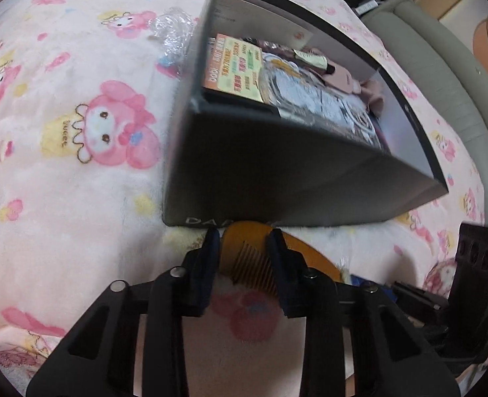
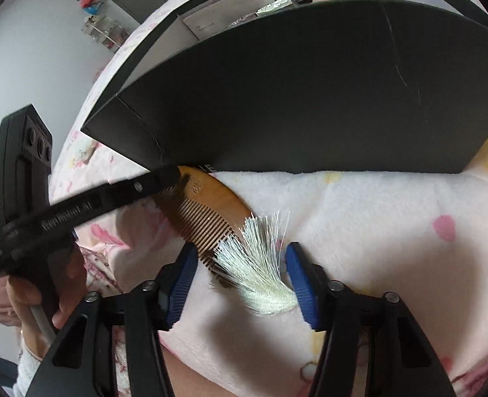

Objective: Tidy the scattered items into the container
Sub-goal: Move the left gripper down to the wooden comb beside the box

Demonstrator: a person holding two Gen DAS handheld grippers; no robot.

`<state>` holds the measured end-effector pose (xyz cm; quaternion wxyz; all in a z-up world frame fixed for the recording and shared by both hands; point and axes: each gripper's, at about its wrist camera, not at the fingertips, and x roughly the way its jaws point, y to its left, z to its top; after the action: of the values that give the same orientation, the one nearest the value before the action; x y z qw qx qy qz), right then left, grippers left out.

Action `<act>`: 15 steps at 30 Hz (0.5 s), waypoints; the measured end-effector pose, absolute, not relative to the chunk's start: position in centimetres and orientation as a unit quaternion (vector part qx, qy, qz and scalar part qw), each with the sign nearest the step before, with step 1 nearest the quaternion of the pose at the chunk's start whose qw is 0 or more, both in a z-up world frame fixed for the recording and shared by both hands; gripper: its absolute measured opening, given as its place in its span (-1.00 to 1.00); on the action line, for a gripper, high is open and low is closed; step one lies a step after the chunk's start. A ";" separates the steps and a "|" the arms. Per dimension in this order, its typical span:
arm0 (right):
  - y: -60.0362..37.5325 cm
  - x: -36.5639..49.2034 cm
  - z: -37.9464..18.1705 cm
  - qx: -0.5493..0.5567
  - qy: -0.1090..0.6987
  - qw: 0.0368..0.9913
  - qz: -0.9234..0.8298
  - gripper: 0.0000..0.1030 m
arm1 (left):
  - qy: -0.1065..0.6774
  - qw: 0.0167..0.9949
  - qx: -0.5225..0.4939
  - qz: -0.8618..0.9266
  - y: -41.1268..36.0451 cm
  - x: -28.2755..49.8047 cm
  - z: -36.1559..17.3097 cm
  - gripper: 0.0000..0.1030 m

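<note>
A wooden comb (image 1: 244,258) with a pale green tassel (image 2: 260,271) lies on the pink blanket, right against the black box's (image 1: 277,172) near wall. My left gripper (image 1: 243,236) is down over the comb's rounded end. Its jaws stand apart, and the comb runs on under the right-hand finger. In the right wrist view my right gripper (image 2: 242,249) is open around the tassel and the comb's (image 2: 207,208) other end, with its blue pads clear of both. The box (image 2: 310,99) holds a colourful booklet (image 1: 234,66), clear packets and a pink item.
Crumpled clear plastic (image 1: 173,29) lies on the blanket (image 1: 78,198) left of the box. A grey padded bed edge (image 1: 442,76) curves along the right. A person's hand (image 2: 29,297) holds the left gripper's handle. Small items (image 2: 101,29) stand by the far wall.
</note>
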<state>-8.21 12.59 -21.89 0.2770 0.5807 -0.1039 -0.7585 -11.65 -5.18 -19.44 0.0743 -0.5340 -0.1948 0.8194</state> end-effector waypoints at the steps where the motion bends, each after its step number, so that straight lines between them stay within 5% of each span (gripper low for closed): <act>1: 12.6 -8.2 -21.8 0.579 -0.108 0.280 -0.758 -0.11 | -0.190 0.077 -0.535 0.820 -5.0 -11.4 -19.4 -0.49; 15: 14.7 -7.8 -21.1 0.559 -0.158 0.252 -0.774 -0.16 | -0.242 0.087 -0.539 0.802 -6.0 -8.2 -18.7 -0.44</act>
<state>-7.81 14.65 -21.08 0.2516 0.5592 -0.1577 -0.7740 -8.16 -5.95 -18.74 0.0875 -0.5391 -0.2424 0.8018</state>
